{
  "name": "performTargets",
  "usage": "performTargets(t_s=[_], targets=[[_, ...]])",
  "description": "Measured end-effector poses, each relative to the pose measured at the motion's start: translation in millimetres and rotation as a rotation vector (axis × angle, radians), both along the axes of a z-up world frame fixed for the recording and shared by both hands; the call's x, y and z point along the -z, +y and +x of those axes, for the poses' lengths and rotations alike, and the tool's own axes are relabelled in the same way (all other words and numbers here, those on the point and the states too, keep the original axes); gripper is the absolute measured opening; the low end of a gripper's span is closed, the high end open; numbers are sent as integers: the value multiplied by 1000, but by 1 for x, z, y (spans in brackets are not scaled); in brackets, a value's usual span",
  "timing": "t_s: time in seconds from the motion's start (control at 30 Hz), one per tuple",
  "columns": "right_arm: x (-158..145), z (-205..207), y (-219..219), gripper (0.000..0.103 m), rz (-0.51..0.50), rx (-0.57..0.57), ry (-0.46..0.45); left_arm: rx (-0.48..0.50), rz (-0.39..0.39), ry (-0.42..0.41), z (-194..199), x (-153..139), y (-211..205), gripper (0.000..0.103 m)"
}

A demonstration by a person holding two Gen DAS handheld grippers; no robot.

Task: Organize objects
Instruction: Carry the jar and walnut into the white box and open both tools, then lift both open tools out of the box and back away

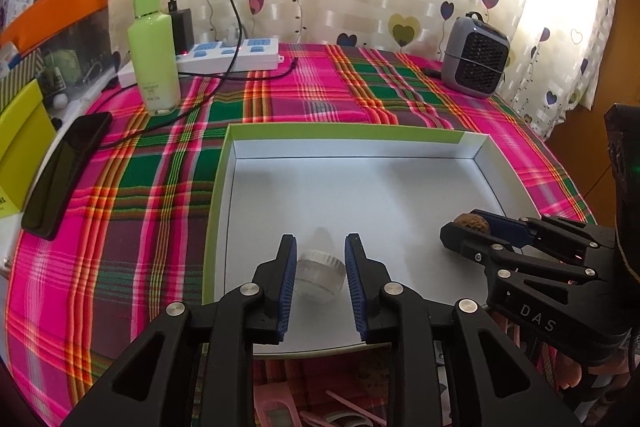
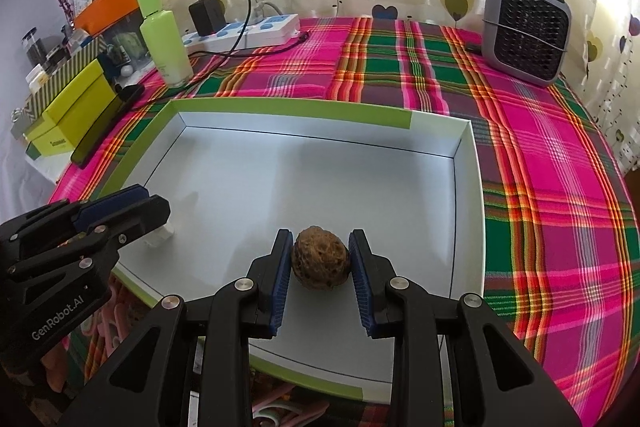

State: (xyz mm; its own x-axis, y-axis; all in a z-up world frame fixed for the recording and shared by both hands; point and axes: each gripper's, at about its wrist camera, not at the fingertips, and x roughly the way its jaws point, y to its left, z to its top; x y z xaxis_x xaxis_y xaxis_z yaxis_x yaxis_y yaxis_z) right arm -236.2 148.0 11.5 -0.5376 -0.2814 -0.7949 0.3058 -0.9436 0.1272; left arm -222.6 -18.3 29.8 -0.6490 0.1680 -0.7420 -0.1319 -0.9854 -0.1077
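Note:
A shallow white box lid with green rim (image 1: 400, 187) (image 2: 320, 179) lies on the plaid tablecloth. My left gripper (image 1: 320, 247) sits over its near left part, jaws around a small clear plastic jar (image 1: 320, 277) resting on the lid floor; the pads (image 1: 290, 279) stand beside the jar with small gaps. My right gripper (image 2: 320, 245) is at the lid's near right, its pads (image 2: 282, 275) at both sides of a brown wrinkled walnut (image 2: 320, 261) on the lid floor, with a slight gap on the right. The walnut (image 1: 472, 223) shows in the left wrist view too.
A green bottle (image 1: 154, 55), a power strip with charger and cable (image 1: 228, 53), and a black phone (image 1: 64, 171) lie at the left. A grey small heater (image 1: 476, 57) stands at the back right. Yellow-green boxes (image 2: 68, 111) sit off the table's left edge.

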Motion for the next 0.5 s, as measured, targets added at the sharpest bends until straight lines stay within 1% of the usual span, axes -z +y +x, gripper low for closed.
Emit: performTargets(t_s=[0.07,0.23,0.3,0.47,0.5], targets=[[0,0,0,30,0,-1,0,-3,2,-3,0,1,-1,25],[-1,1,-1,30,5,1,4,-6,4,-4,1,1,-2,34],[-1,2,-1,31,4,1,4,-7,9,-5,1,0,-2,36],[-4,6,-3,46,-13,-18,12,-14,16,-7,4,0,-5,40],[-5,7,-4,47,-6,-20,19,-17,20,-7,5,0,-5,40]])
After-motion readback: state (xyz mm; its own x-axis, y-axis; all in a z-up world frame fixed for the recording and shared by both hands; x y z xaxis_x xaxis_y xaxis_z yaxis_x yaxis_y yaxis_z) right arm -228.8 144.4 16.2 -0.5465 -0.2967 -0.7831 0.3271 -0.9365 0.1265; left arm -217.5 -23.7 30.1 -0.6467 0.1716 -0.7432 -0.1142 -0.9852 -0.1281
